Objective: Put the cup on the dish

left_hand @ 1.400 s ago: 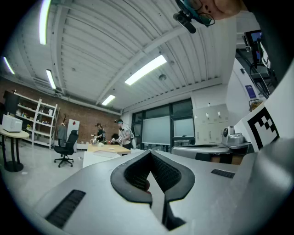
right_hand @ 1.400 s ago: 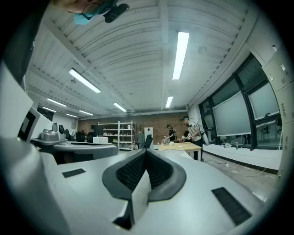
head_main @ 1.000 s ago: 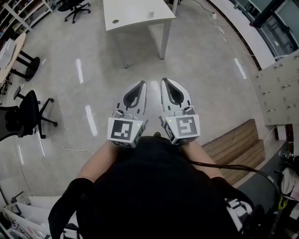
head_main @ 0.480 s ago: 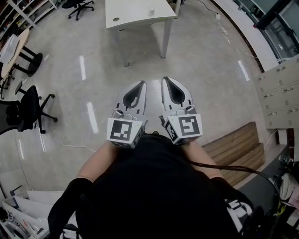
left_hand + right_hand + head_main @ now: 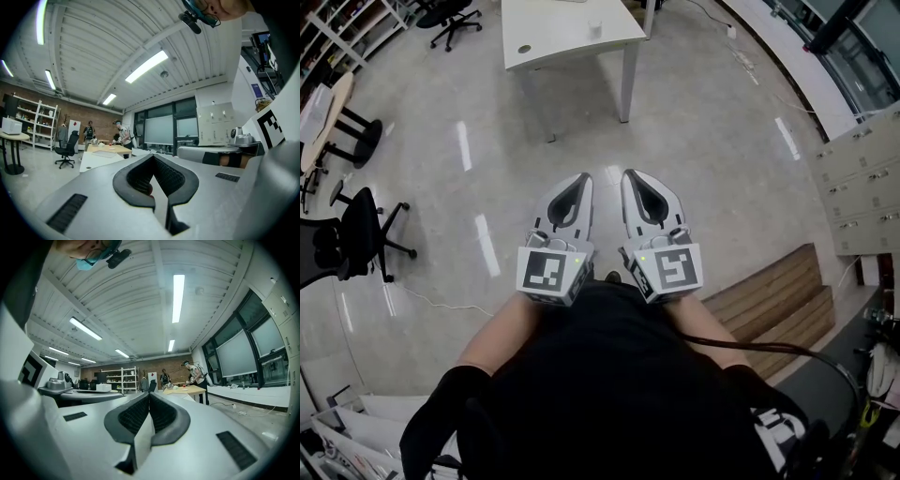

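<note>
I hold both grippers close to my body, side by side, pointing forward over the bare floor. My left gripper [image 5: 581, 176] is shut with nothing in it, its tips meeting in the left gripper view [image 5: 152, 155]. My right gripper [image 5: 630, 172] is also shut and empty, jaws together in the right gripper view [image 5: 149, 393]. A white table [image 5: 553, 42] stands a few steps ahead. On it stands a small white cup-like thing [image 5: 595, 31], too small to make out. I cannot pick out a dish.
Black office chairs [image 5: 358, 230] and a round table [image 5: 333, 103] stand at the left. Wooden steps [image 5: 778, 291] and grey lockers [image 5: 862, 178] lie to the right. Two people stand at a far wooden table [image 5: 190, 387]. A cable [image 5: 431, 298] runs across the floor.
The view has shifted slightly: the white table sits a bit higher in the picture and the grippers a bit lower. Both grippers stay shut, side by side.
</note>
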